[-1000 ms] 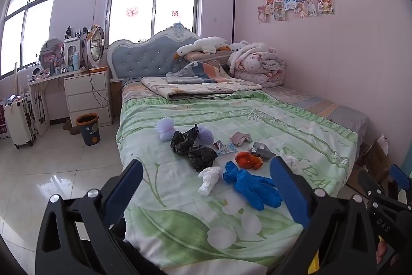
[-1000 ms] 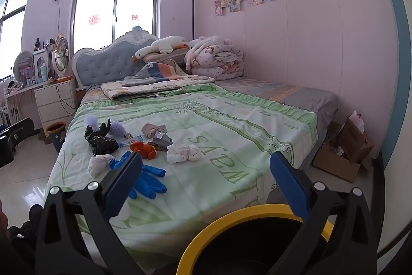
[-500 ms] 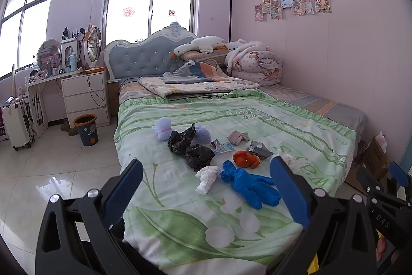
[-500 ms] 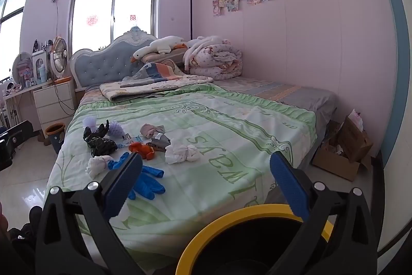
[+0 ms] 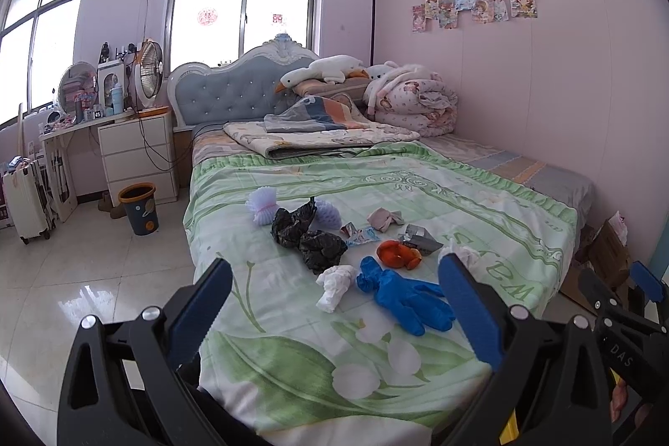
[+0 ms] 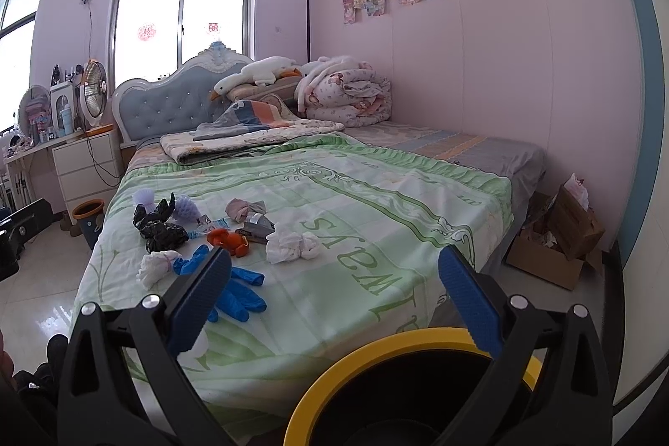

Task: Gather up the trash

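Note:
Trash lies scattered on the green bedspread (image 5: 418, 187): blue gloves (image 5: 403, 297) (image 6: 238, 293), a white tissue wad (image 5: 334, 281) (image 6: 154, 266), black plastic bags (image 5: 307, 233) (image 6: 157, 226), an orange scrap (image 5: 395, 253) (image 6: 228, 239), another white wad (image 6: 292, 245), purple foam nets (image 5: 261, 205) and small wrappers (image 5: 416, 235). My left gripper (image 5: 334, 314) is open at the foot of the bed, short of the gloves. My right gripper (image 6: 334, 314) is open too, held over a black bin with a yellow rim (image 6: 401, 347) below it.
A small blue bin (image 5: 140, 207) stands on the tiled floor left of the bed, by a white drawer unit (image 5: 138, 153) and a suitcase (image 5: 25, 199). Open cardboard boxes (image 6: 556, 237) sit on the floor to the bed's right. Folded quilts and pillows (image 5: 334, 120) fill the head end.
Both views have drifted slightly; the bed and trash sit a touch lower and left than a second ago. Both grippers stay open and nothing on the bed has moved.

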Motion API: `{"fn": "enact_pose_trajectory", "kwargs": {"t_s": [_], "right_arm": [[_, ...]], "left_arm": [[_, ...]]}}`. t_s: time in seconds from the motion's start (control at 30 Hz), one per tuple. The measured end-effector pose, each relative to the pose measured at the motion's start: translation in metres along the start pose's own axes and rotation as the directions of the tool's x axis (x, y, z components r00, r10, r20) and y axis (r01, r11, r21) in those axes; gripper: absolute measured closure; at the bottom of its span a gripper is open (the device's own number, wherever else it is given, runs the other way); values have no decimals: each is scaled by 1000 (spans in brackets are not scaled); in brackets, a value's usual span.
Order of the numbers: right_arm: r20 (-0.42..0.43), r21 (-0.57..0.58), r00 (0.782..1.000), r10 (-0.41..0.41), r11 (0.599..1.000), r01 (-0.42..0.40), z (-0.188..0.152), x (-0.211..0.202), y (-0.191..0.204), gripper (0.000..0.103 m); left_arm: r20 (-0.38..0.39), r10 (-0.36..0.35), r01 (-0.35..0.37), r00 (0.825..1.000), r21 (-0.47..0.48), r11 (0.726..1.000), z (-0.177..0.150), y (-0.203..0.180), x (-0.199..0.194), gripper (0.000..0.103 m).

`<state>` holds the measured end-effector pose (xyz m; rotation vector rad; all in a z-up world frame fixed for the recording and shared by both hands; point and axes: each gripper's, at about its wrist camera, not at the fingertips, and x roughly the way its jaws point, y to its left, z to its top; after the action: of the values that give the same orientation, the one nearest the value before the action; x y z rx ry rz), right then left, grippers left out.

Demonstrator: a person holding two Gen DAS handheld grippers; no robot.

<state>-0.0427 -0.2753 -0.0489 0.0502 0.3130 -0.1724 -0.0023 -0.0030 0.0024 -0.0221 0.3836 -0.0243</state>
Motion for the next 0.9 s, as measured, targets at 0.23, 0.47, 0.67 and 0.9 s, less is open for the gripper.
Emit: {"fn": "enact_pose_trajectory", "kwargs": {"t_s": [0.23,0.47,0.67,0.9], "right_arm": [[-1,2,1000,-1,1000,1,0,0,0,8],[-4,12,1000,-6,1000,6,-1,-2,-2,8],[-10,15,1000,-9,1000,9,-1,0,-3,8],[-9,15,1000,-10,1000,10,-1,0,-3,8]], "left_arm": [[-5,-2,2,1000,1,1000,0,0,1,8],[-10,-6,6,1000,4,1000,-3,-2,2,8],[-14,-5,5,1000,1,1000,-6,-2,2,8],[-15,-4,4,1000,0,1000,-7,-1,1,8]]}}
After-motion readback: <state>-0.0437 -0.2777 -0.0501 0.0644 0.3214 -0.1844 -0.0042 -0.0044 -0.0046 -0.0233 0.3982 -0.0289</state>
